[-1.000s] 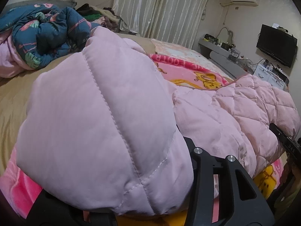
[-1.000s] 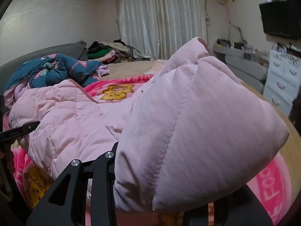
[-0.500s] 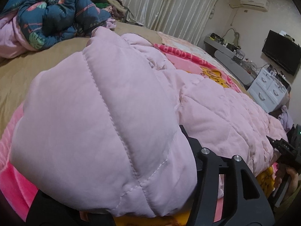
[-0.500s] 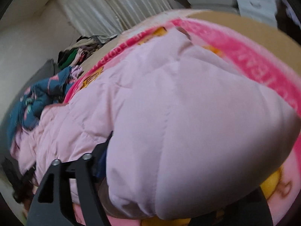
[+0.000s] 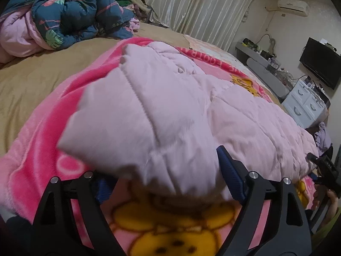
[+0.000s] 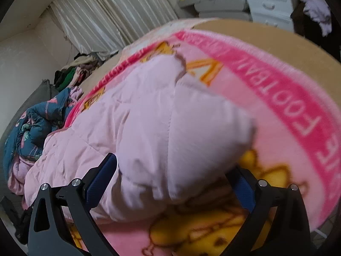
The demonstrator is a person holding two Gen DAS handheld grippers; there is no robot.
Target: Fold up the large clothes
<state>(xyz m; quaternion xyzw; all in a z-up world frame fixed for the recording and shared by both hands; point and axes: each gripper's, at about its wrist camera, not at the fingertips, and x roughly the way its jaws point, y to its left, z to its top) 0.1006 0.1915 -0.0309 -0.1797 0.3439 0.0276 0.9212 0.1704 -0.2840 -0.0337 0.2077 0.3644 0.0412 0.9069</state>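
My fingers (image 5: 231, 175) on both grippers have just been opening, releasing the puffy pink quilted coat (image 5: 170, 106): light, soft, springy, slippery shell; best regripped at stitched hem edges.

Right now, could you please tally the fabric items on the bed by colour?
Pale pink quilted padded jacket: 1
Bright pink fleece cartoon blanket: 1
Dark blue floral quilted comforter: 1
Tan bedsheet: 1
Mixed pile of clothes by the curtain: 1, pieces uncountable
Total: 5
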